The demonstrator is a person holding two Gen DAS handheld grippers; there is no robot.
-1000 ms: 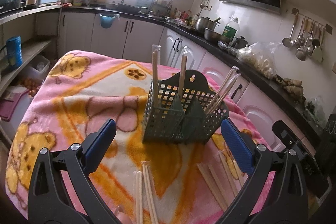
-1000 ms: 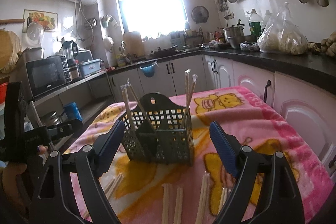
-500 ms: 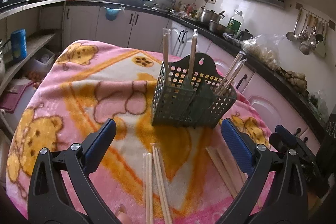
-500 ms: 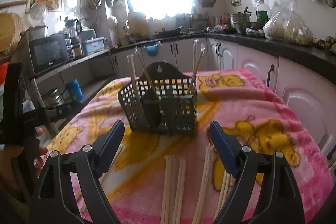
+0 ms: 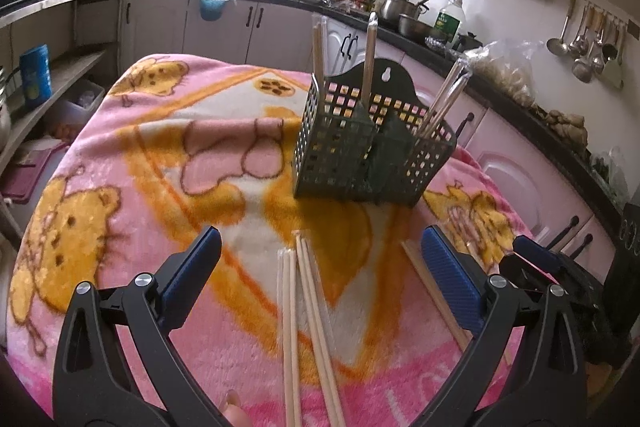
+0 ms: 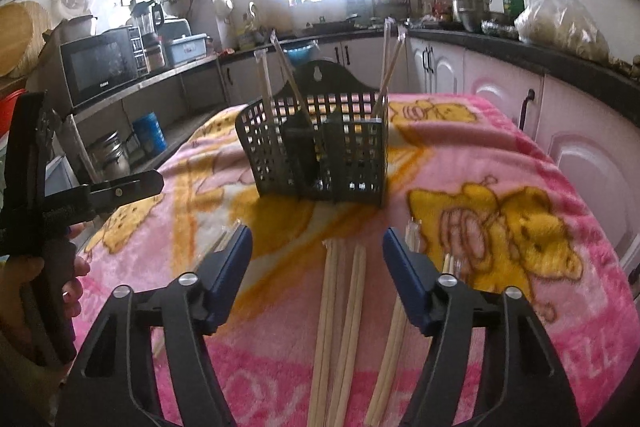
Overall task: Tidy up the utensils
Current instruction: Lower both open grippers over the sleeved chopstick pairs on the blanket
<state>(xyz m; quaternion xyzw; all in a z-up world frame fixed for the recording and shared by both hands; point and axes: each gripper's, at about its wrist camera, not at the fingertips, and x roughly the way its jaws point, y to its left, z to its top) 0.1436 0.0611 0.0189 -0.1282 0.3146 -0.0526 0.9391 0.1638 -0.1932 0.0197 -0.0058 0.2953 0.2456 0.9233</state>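
Nearer now: chopsticks (image 6: 340, 311) between hand-held gripper (image 6: 316, 263) fingers.

text: none legible | labels: blurred | signs: none

A dark green perforated plastic utensil caddy (image 5: 372, 143) stands on the pink and orange cartoon-bear fleece blanket (image 5: 132, 187), ahead of the left gripper (image 5: 320, 267) and a little to its right. Plastic-wrapped pale wooden chopsticks (image 5: 370, 55) stand upright in its left and right compartments. Between that gripper's spread fingers, loose wrapped chopstick pairs (image 5: 304, 315) lie flat on the blanket. Ahead of the right gripper (image 6: 318, 259) stands the same caddy (image 6: 320, 147), and more chopstick pairs (image 6: 340, 315) lie between and under its parted fingers.
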